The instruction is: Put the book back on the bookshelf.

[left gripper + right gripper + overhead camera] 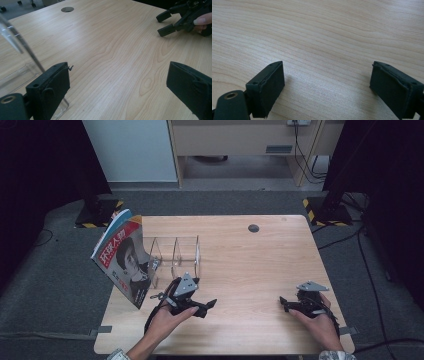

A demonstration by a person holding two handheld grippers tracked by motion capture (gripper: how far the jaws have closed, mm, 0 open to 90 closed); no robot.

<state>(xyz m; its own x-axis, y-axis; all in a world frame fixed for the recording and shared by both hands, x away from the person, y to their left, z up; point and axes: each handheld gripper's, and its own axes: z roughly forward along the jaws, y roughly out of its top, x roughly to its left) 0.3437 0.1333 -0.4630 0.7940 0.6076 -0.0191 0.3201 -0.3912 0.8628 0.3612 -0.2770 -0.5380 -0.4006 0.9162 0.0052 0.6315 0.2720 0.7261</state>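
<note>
Near the desk's left edge: clear rack (175, 254) with magazine (125, 260) leaning on its left end | left claw (209, 306) just in front, spread, empty | right claw (283, 303) near right front corner, spread, empty.

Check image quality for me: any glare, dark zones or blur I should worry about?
High view: the table is evenly lit, the surroundings fall into near black, and the clear rack is faint. Left gripper view: the near fingers are soft, the wood sharp. Right gripper view: mild sheen on the wood, soft shadow beside the fingers.
</note>
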